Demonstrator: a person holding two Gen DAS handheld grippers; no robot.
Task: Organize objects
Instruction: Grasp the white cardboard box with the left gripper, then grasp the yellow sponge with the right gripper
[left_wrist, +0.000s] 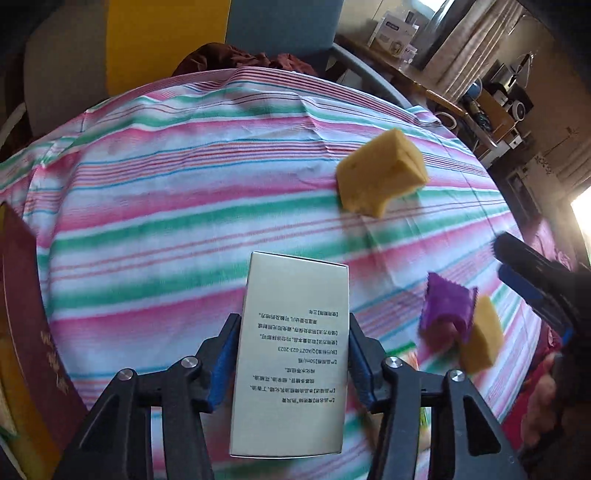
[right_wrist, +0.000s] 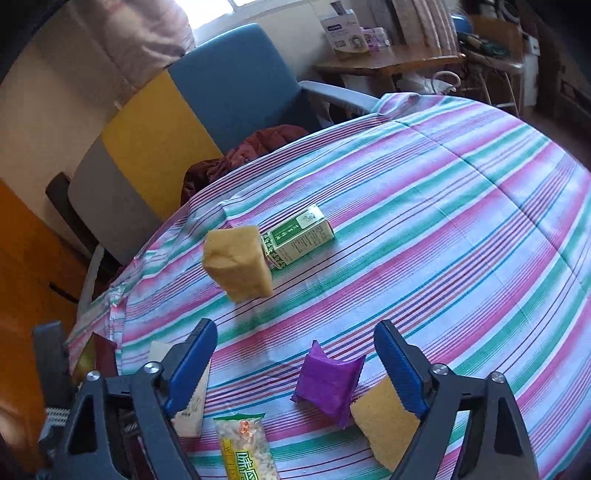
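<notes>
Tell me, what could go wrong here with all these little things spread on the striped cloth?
The left gripper clamps the silver box near its lower half only, so the long box could tip or slip out. The right gripper hangs open over the purple packet, with a yellow sponge touching one finger; closing may catch the sponge too. The cloth is creased and could drag.

A silver-white carton (left_wrist: 291, 354) printed with small text is sitting lengthwise between blue pads. A large yellow sponge block (right_wrist: 238, 261) is standing on the striped cloth, touching a green box (right_wrist: 297, 236) lying on its side. A purple packet (right_wrist: 327, 380) is resting against a smaller sponge (right_wrist: 384, 424) (partly hidden). A snack bag (right_wrist: 245, 446) is lying nearby.
</notes>
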